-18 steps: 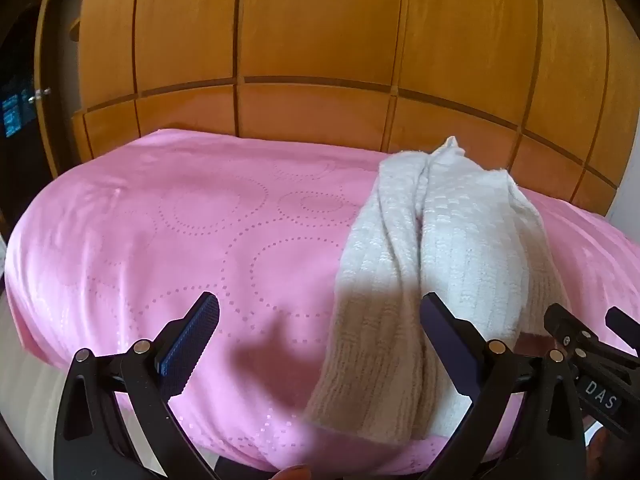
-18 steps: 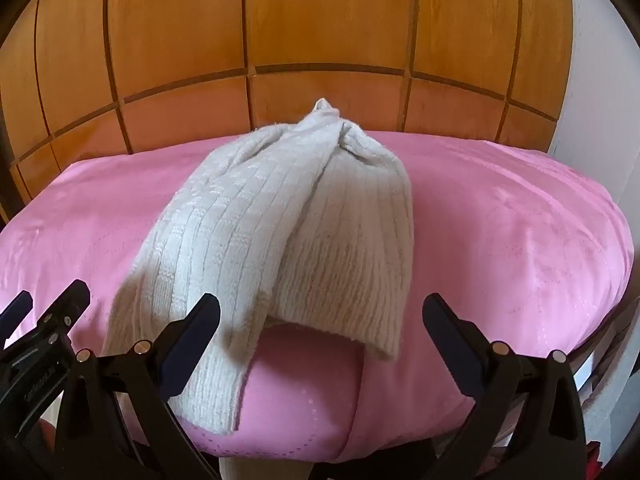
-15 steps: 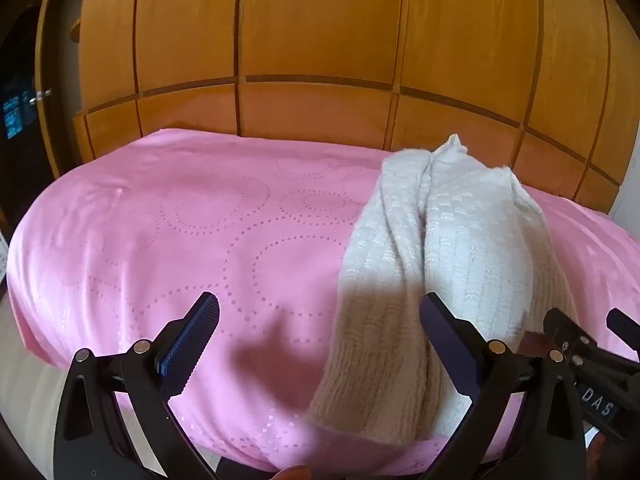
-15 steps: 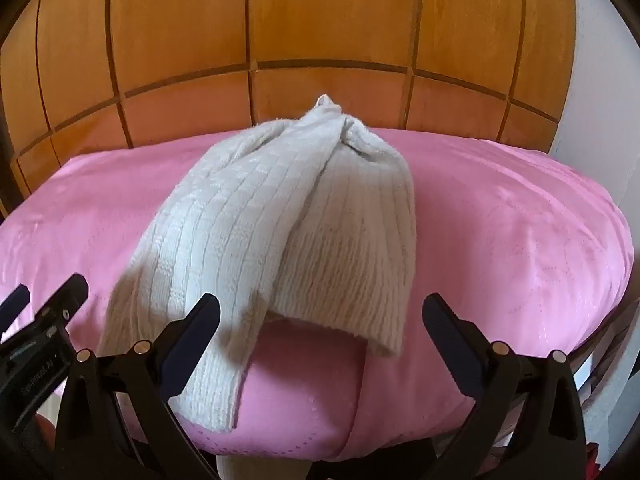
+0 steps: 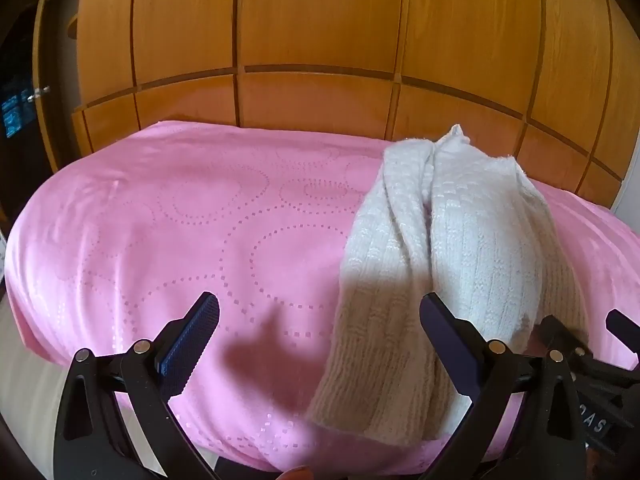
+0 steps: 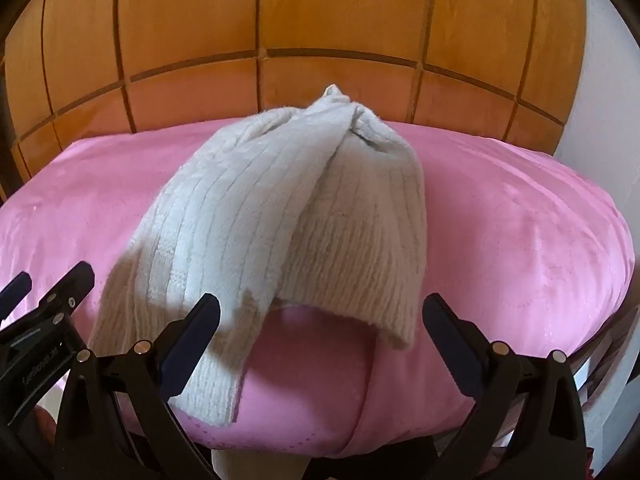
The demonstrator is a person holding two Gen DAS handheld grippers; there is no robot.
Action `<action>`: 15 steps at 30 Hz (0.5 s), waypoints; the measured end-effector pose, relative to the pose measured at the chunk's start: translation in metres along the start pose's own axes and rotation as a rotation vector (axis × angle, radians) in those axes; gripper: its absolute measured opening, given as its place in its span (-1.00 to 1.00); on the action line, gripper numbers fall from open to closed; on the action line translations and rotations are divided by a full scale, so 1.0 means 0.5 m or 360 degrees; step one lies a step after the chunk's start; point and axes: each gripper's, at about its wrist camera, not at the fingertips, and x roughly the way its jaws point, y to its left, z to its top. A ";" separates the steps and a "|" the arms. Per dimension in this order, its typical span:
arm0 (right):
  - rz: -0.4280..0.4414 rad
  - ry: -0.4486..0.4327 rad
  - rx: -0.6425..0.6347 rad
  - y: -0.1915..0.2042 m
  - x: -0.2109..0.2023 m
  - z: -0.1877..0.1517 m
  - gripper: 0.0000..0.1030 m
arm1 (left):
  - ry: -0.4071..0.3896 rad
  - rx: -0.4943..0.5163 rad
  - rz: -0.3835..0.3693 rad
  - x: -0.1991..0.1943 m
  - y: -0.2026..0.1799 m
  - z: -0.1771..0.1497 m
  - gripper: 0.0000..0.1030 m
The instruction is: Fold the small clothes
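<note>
A cream knitted garment (image 5: 448,264) lies bunched lengthwise on the pink bed cover (image 5: 180,220), its far end twisted to a point near the wooden panels. It also shows in the right wrist view (image 6: 280,216), with its near hem at the bed's front edge. My left gripper (image 5: 320,324) is open and empty, hovering over the front of the bed; its right finger is over the garment's near left part. My right gripper (image 6: 320,320) is open and empty just above the garment's near hem. Each gripper appears at the edge of the other's view.
Orange wooden panelled doors (image 5: 320,40) stand right behind the bed. A dark doorway (image 5: 16,112) is at the far left. A white wall (image 6: 608,120) is at the right. The pink cover (image 6: 520,220) drops off at the front edge.
Both grippers have shifted slightly forward and down toward the garment. The garment has not moved and both grippers stay open.
</note>
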 end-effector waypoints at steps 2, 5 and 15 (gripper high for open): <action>-0.0004 -0.0002 -0.0013 0.006 0.000 -0.002 0.96 | 0.0000 -0.0010 0.0004 0.001 0.003 -0.003 0.93; -0.0011 -0.0001 -0.0029 0.009 -0.002 -0.004 0.96 | 0.0001 -0.0025 0.0008 0.002 0.003 -0.003 0.93; -0.0030 0.0009 -0.0053 0.010 -0.012 -0.004 0.96 | -0.0006 -0.0025 0.0017 -0.001 0.005 0.002 0.93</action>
